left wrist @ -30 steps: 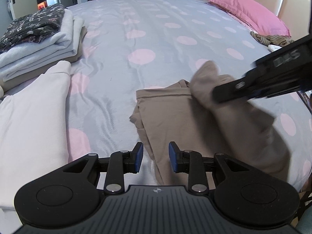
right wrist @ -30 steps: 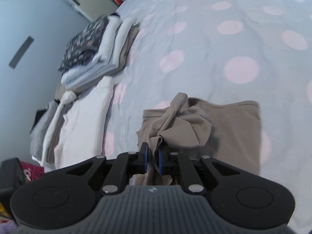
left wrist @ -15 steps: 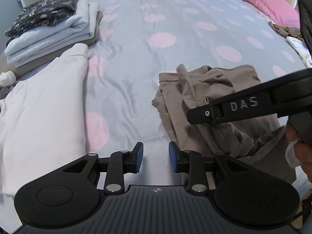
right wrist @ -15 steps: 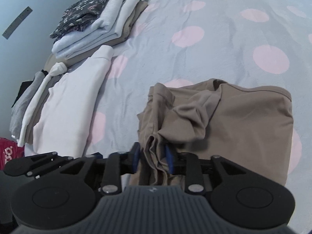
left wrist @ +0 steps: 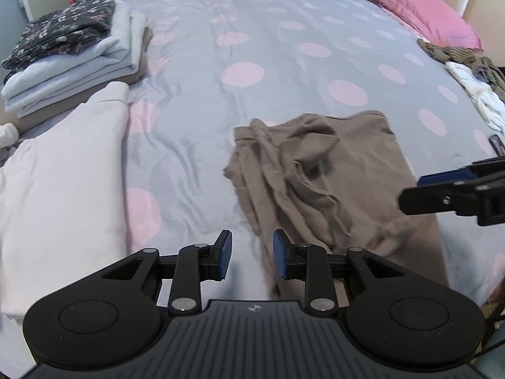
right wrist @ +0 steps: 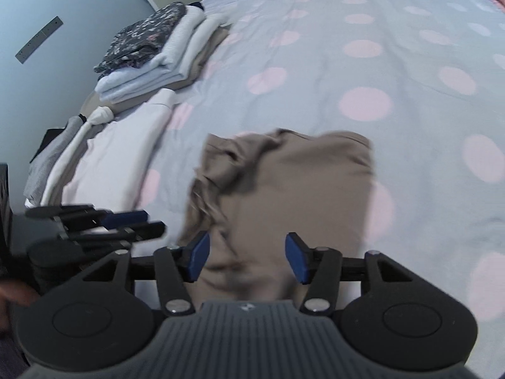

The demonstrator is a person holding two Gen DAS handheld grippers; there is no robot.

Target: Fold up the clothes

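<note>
Looking at the bed [left wrist: 284, 72] from my end, the tan garment [left wrist: 315, 173] sits near the front edge, partly folded at best: its right half lies flat and square, but the left side is a bunched, rumpled flap that hasn't been smoothed down. So I'd say this piece is mid-fold and needs that messy side laid over and flattened.

Both tools are empty. My left gripper [left wrist: 252, 254] has a moderate gap and hovers just off the garment's near-left corner. My right gripper [right wrist: 247, 260] is spread wide, hanging over the near end of the cloth, nothing pinched.

Counting stuff:
- one tan garment being worked
- one stack [left wrist: 72, 53] of folded clothes at the far left; I make out about four layers, dark floral one on top
- one pale pink piece [left wrist: 60, 189] lying flat just in front of the stack, looks folded
- one loose heap [left wrist: 467, 72] by the pink pillow [left wrist: 413, 3], brownish and white bits, can't count the pieces

That heap looks like what's left after this one.
</note>
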